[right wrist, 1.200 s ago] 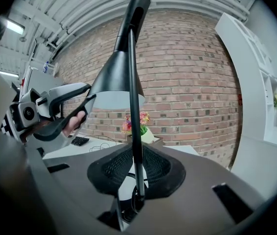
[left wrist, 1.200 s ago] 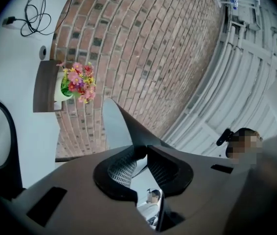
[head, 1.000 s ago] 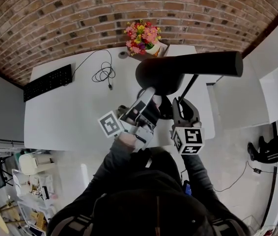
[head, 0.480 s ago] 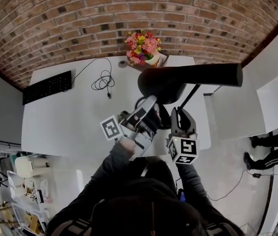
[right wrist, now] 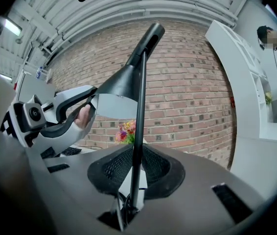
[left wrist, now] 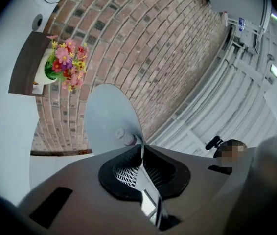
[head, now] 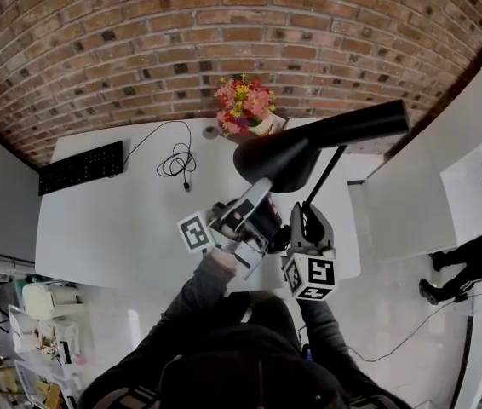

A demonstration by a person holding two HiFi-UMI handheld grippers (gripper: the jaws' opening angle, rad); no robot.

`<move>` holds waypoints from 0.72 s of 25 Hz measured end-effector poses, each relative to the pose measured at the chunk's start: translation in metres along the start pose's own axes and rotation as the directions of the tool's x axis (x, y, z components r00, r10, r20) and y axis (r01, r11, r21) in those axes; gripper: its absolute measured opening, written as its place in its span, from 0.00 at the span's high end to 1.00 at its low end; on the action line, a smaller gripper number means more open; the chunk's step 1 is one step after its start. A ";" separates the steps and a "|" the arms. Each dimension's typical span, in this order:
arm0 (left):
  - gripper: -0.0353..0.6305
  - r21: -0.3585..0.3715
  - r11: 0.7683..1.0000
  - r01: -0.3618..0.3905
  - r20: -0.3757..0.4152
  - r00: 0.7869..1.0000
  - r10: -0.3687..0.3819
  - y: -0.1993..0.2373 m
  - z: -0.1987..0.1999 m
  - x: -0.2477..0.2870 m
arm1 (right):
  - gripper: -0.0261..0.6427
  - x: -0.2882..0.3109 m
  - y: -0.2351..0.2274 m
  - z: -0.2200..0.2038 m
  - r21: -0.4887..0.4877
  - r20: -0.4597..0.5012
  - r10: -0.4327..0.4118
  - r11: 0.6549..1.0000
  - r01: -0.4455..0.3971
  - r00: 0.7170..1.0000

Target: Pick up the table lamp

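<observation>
Lamp stem (right wrist: 140,97) apparently inside right gripper (right wrist: 137,153)

We see a black table lamp (head: 279,156), a white table (head: 113,220), a black keyboard (head: 80,167), pink, red and yellow flowers (head: 244,105), and a red-brown brick wall (head: 224,24) patterned with pale mortar lines.

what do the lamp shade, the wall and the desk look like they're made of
Lamp shade: probably painted metal, matt black outside, pale smooth inside, thin rim. Wall: red brick, rough, mortar joints visible. Desk: smooth white top, likely laminate; can't tell for sure.
</observation>
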State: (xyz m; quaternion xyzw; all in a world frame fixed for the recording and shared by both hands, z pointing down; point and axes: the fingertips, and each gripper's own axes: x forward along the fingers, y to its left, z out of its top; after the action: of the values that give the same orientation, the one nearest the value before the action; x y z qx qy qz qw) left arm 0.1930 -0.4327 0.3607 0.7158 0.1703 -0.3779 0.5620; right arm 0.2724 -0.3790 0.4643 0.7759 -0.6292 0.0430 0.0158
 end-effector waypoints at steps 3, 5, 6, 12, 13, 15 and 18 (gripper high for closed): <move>0.93 0.021 1.000 -0.009 0.006 1.000 0.009 0.000 0.008 0.006 | 0.88 0.003 0.005 0.005 0.004 0.015 0.015 1.000 -0.015 1.000; 0.93 0.029 1.000 -0.009 0.016 1.000 0.009 -0.002 0.015 0.010 | 0.88 0.007 0.009 0.011 -0.001 0.028 0.028 1.000 -0.028 0.999; 0.93 0.031 1.000 -0.005 0.021 1.000 0.004 -0.004 0.019 0.011 | 0.88 0.008 0.011 0.014 -0.002 0.035 0.034 0.999 -0.034 0.999; 0.93 0.067 0.996 0.064 0.023 0.998 -0.066 -0.025 0.034 0.027 | 0.88 0.024 0.014 0.048 -0.037 0.102 0.057 0.998 -0.053 0.993; 0.93 0.077 0.994 0.082 0.018 0.996 -0.084 -0.030 0.036 0.032 | 0.89 0.028 0.014 0.056 -0.044 0.119 0.061 0.997 -0.056 0.991; 0.93 0.105 0.987 0.117 0.005 0.993 -0.119 -0.042 0.040 0.046 | 0.89 0.034 0.013 0.075 -0.056 0.156 0.069 0.997 -0.061 0.985; 0.93 0.149 0.974 0.169 -0.024 0.986 -0.167 -0.059 0.046 0.070 | 0.89 0.043 0.012 0.105 -0.073 0.213 0.086 0.995 -0.072 0.973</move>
State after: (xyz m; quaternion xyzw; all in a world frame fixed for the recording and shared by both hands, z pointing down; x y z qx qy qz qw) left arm 0.1838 -0.4705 0.2657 0.7413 0.2044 -0.4318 0.4715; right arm 0.2744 -0.4314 0.3636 0.7493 -0.6588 -0.0613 -0.0291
